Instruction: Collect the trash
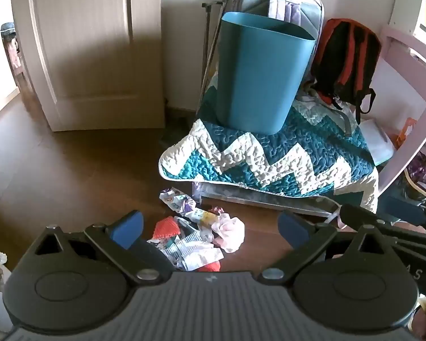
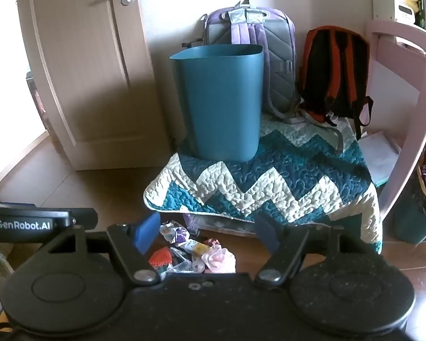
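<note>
A heap of trash [image 1: 197,237] [image 2: 194,254] lies on the brown floor in front of a quilt-covered stand: crumpled wrappers, a red-orange scrap and a pale pink bag. A teal waste bin [image 1: 260,68] [image 2: 223,99] stands upright on the quilt [image 1: 272,156] [image 2: 269,184]. My left gripper [image 1: 210,227] hovers above the heap, jaws open wide with nothing between them. My right gripper [image 2: 207,233] hangs over the same heap, also open and holding nothing. The right gripper's body shows at the right edge of the left wrist view.
A purple-grey backpack [image 2: 269,56] and a black-orange backpack [image 2: 335,76] lean on the wall behind the bin. A closed door [image 2: 85,71] stands at left. A pink furniture frame [image 2: 411,99] and a dark basket [image 2: 423,207] are at right.
</note>
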Available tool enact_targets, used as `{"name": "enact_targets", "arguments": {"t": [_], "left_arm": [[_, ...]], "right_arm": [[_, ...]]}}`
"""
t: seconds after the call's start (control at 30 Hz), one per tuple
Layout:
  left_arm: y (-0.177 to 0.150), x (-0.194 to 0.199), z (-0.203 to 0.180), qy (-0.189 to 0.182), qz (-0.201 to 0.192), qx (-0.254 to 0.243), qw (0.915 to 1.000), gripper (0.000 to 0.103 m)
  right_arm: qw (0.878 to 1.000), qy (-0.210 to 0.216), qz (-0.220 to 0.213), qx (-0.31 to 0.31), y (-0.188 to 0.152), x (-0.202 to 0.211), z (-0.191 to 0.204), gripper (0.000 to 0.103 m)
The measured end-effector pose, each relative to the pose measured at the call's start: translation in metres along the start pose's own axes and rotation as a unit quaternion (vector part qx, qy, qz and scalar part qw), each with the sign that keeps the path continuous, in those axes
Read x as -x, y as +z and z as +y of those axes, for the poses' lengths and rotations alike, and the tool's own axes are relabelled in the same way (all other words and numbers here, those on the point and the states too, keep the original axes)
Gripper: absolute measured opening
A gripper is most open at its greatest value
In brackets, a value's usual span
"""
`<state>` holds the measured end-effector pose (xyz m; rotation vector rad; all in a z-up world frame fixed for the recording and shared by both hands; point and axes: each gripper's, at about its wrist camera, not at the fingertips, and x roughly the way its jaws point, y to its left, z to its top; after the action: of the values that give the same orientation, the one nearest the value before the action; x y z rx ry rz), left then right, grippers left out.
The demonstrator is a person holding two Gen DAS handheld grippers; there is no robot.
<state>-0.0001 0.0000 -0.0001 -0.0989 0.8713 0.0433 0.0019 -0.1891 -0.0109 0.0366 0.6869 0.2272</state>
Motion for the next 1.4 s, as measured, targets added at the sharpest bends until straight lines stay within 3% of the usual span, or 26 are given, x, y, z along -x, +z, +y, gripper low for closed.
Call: {"name": "enact_targets", "arguments": {"t": [1.4], "left_arm": [[0.000, -0.002, -0.001, 0.009, -0.011, -0.012, 0.9998, 0.102]], "right_arm": [[1.000, 0.002, 0.005, -0.011, -0.012, -0.006, -0.008, 0.073]]}}
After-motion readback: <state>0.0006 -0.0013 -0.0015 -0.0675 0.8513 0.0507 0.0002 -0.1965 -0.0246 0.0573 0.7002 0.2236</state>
